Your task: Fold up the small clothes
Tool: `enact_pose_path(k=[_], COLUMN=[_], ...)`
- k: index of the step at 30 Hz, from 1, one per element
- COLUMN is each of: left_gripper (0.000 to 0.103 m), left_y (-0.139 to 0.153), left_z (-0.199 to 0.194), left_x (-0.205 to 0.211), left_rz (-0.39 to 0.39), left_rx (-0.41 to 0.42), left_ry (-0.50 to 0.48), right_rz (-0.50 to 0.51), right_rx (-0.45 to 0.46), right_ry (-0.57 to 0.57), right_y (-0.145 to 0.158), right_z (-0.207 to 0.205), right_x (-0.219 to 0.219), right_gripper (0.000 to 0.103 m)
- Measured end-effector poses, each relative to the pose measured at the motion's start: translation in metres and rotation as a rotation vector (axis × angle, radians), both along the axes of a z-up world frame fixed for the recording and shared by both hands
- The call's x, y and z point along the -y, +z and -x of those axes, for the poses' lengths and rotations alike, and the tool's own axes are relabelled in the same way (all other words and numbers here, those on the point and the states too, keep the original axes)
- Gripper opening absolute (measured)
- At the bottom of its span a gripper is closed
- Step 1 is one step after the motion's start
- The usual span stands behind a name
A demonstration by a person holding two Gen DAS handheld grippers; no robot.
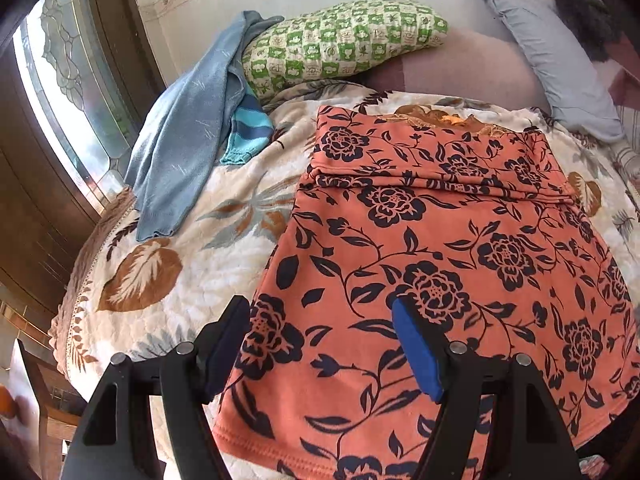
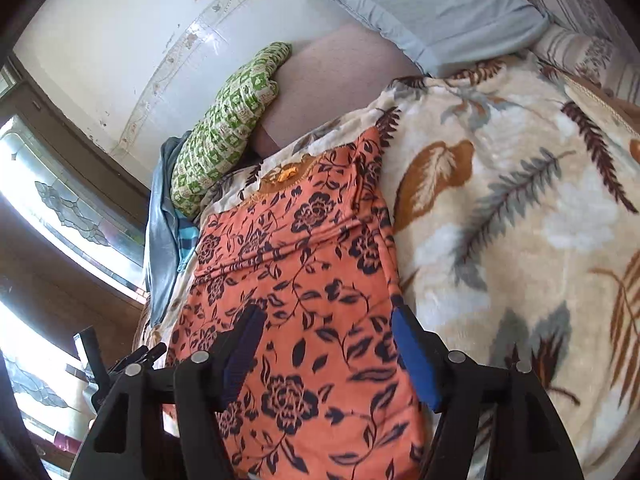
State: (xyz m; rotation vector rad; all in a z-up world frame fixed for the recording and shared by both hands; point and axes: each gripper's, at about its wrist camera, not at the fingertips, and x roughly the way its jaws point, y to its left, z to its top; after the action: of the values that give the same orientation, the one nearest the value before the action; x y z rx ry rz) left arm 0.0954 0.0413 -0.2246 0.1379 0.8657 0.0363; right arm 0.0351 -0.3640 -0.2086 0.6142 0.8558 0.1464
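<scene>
- Garment (image 1: pixel 440 240): orange cloth with dark flowers, lying flat on the blanket (image 1: pixel 168 272), filling the centre and lower right of the left wrist view; a fold line crosses its upper part, with a band turned over.
- Left gripper (image 1: pixel 320 344): at the bottom of its view, jaws wide apart, blue pads above the garment's near edge, nothing held.
- Right gripper (image 2: pixel 324 352): at the bottom of its view, jaws equally wide, nothing between the pads but the garment below.
- Left view only: the blue cloth (image 1: pixel 184 136) spread out at upper left, with a striped piece (image 1: pixel 248 132) beside it, and the window at the far left.
- Right view only: a broad bare stretch of blanket (image 2: pixel 520 220) at right of the garment (image 2: pixel 304 280); the blue cloth (image 2: pixel 160 240) is a thin strip at left.
- Both views: green pillow (image 1: pixel 344 40) and grey pillow (image 1: pixel 556 64) along the top; in the right view they sit at upper centre (image 2: pixel 228 128) and top (image 2: pixel 432 12).
</scene>
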Motion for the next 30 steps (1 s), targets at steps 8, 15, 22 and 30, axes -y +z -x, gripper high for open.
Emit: enact_pose_path(k=[8, 15, 22, 30], left_gripper=[0.083, 0.083, 0.086, 0.087], left_y=[0.042, 0.101, 0.148, 0.163], left_z=[0.025, 0.052, 0.079, 0.091], left_x=[0.061, 0.138, 0.174, 0.18], left_rz=[-0.021, -0.004, 0.06, 0.039], left_rx=[0.039, 0.178, 0.271, 0.344], left_ry=[-0.131, -0.258, -0.316, -0.313], right_rz=[0.14, 0.281, 0.291, 0.271], right_rx=[0.006, 0.077, 0.189, 0.234], right_ry=[-0.022, -0.097, -0.176, -0.182], right_y=[0.048, 0.102, 0.144, 0.148], right_z=[0.081, 0.155, 0.193, 0.198], right_x=[-0.014, 0.019, 0.051, 0.051], right_gripper=[0.07, 0.07, 0.07, 0.07])
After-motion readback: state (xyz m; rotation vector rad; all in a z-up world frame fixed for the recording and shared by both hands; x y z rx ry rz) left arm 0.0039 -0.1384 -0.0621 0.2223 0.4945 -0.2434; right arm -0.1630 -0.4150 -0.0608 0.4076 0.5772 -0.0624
